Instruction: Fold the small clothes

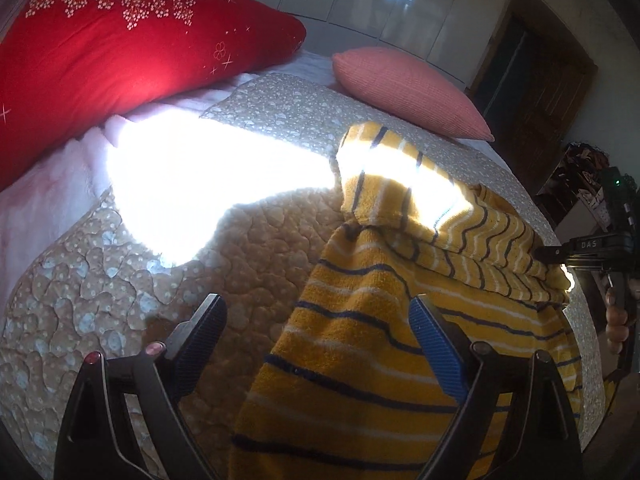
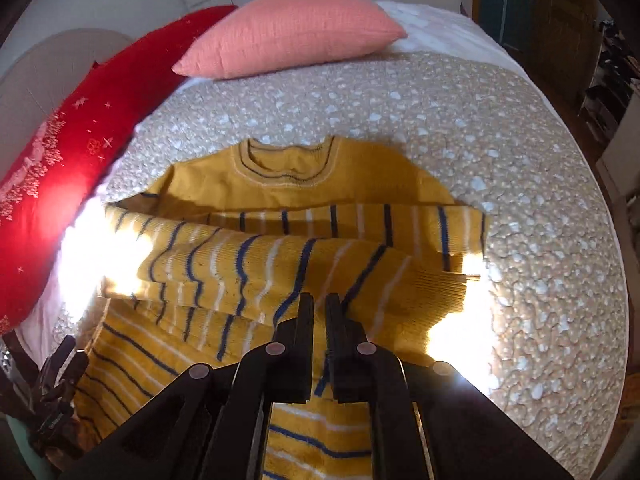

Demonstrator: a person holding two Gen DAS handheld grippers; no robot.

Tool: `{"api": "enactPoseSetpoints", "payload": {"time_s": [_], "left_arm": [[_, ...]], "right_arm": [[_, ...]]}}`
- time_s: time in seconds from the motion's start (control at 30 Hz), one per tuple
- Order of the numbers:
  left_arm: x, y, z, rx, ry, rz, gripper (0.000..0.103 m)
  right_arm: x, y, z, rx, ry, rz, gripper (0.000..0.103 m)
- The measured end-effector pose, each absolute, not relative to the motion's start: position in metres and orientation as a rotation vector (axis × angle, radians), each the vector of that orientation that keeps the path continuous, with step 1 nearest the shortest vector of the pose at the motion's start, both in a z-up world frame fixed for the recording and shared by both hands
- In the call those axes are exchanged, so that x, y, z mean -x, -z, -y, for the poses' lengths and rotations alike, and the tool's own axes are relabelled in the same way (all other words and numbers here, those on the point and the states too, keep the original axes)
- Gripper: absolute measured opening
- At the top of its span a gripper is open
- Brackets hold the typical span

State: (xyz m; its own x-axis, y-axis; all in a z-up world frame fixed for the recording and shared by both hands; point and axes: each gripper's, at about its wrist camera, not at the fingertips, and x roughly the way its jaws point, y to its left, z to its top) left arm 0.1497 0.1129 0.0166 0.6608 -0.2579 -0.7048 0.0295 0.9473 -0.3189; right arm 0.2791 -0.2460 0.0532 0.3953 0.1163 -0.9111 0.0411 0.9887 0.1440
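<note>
A small yellow sweater (image 2: 280,184) with dark blue and white stripes lies on the bed, collar at the far side, both sleeves folded across the chest. My right gripper (image 2: 319,304) is shut, pinching a striped sleeve near its cuff. In the left wrist view the sweater (image 1: 360,344) fills the lower right. My left gripper (image 1: 316,308) is open; its blue-padded right finger (image 1: 436,344) rests over the sweater's edge and its left finger is over bare quilt. The right gripper (image 1: 552,256) shows at the far right, at the sweater's edge.
A beige quilted bedspread (image 2: 500,160) covers the bed. A red embroidered pillow (image 1: 120,52) and a pink pillow (image 2: 292,36) lie at the head. Bright sun patches fall on the quilt (image 1: 208,184). A dark wooden door (image 1: 532,92) and cluttered shelves stand to the right.
</note>
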Motion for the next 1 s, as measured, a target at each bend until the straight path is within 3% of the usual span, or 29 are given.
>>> {"api": "enactPoseSetpoints", "payload": {"time_s": [0.1, 0.3, 0.43, 0.5, 0.53, 0.6, 0.77, 0.83, 1.0], "left_arm": [[-0.154, -0.01, -0.122, 0.35, 0.162, -0.868, 0.092], [-0.152, -0.012, -0.115, 0.311, 0.164, -0.871, 0.092], [-0.152, -0.011, -0.117, 0.297, 0.134, -0.89, 0.092], [-0.153, -0.01, -0.124, 0.302, 0.086, -0.897, 0.092], [-0.153, -0.01, -0.129, 0.3, 0.044, -0.893, 0.092], [-0.15, -0.014, -0.142, 0.28, -0.08, -0.866, 0.092], [-0.14, -0.024, -0.184, 0.345, -0.224, -0.791, 0.092], [-0.138, -0.024, -0.194, 0.386, -0.21, -0.782, 0.092], [-0.142, -0.024, -0.191, 0.385, -0.181, -0.785, 0.092]], "right_arm": [[-0.307, -0.024, 0.247, -0.116, 0.041, -1.21, 0.006], [-0.326, -0.025, 0.235, -0.044, 0.128, -1.197, 0.008], [-0.294, -0.072, 0.201, 0.11, 0.135, -0.964, 0.009], [-0.277, -0.096, 0.175, 0.149, 0.055, -0.886, 0.017], [-0.273, -0.102, 0.161, 0.151, 0.001, -0.886, 0.025], [-0.273, -0.104, 0.137, 0.132, -0.095, -0.924, 0.03], [-0.286, -0.078, 0.086, 0.057, -0.202, -1.01, 0.03], [-0.294, -0.065, 0.071, 0.034, -0.219, -1.029, 0.017], [-0.323, -0.055, 0.035, 0.028, -0.223, -1.003, 0.015]]}}
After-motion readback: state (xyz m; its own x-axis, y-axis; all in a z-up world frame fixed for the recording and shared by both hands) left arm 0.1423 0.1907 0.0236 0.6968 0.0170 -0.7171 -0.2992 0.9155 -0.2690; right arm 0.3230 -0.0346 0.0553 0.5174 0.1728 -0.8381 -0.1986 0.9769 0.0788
